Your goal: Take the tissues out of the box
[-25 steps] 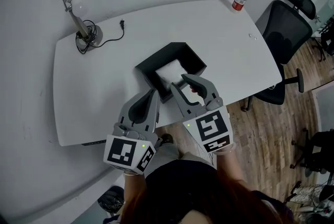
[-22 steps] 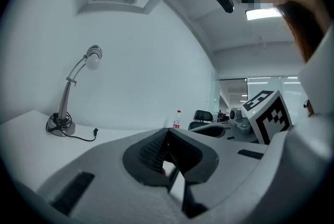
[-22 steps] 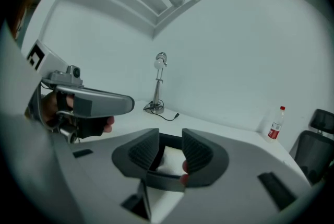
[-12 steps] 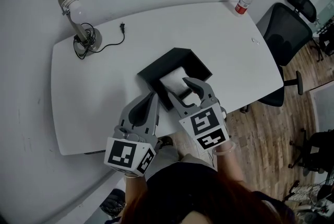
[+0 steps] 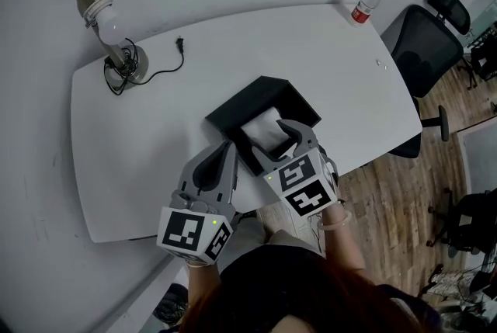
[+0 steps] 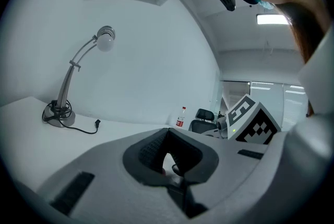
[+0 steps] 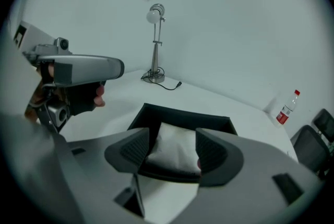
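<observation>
An open black box (image 5: 233,102) stands near the front edge of the white table (image 5: 155,137), with a white pack of tissues (image 5: 260,126) lying inside it. My right gripper (image 5: 281,143) tilts down over the box's near side. Its jaws have just been opening and stand open, one on each side of the tissues (image 7: 175,147), and the pads do not press on them. My left gripper (image 5: 227,147) points level beside the box's front left corner. In the left gripper view its tips (image 6: 167,134) meet, shut on nothing.
A desk lamp (image 5: 101,13) with a coiled cable and loose plug (image 5: 178,44) stands at the table's far left. A plastic bottle (image 5: 365,4) is at the far right corner. A black office chair (image 5: 423,36) is on the wooden floor to the right.
My right gripper has tipped down closer over the box and its jaws have spread wider around the tissues. The left gripper has slid slightly forward.
</observation>
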A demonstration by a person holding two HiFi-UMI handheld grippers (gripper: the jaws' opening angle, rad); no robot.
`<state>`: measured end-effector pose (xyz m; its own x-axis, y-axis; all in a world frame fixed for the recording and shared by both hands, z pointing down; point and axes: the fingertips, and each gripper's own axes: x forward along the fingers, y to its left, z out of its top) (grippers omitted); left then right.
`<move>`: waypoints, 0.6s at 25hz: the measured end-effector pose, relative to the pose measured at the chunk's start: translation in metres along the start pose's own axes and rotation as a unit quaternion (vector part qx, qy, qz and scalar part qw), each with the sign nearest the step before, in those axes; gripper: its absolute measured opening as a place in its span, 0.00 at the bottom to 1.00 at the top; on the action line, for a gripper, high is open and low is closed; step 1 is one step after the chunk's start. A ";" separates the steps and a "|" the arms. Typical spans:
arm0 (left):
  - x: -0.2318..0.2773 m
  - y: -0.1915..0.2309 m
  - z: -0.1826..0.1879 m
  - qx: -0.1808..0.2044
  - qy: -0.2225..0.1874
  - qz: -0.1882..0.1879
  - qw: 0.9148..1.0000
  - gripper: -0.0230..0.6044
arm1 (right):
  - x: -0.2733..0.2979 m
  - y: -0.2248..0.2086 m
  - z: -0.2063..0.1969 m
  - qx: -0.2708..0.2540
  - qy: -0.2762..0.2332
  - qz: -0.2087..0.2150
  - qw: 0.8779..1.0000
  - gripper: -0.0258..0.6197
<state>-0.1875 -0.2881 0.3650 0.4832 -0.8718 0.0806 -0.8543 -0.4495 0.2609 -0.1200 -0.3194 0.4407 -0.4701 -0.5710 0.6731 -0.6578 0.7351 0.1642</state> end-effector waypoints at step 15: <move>0.009 0.018 -0.010 -0.028 0.013 0.000 1.000 0.07 | 0.031 0.003 -0.024 -0.005 0.123 0.034 0.992 0.50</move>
<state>-0.1970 -0.3019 0.3802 0.4878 -0.8666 0.1052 -0.8432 -0.4364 0.3140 -0.1227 -0.3259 0.4796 -0.3554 -0.4139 0.8381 -0.6228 0.7735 0.1179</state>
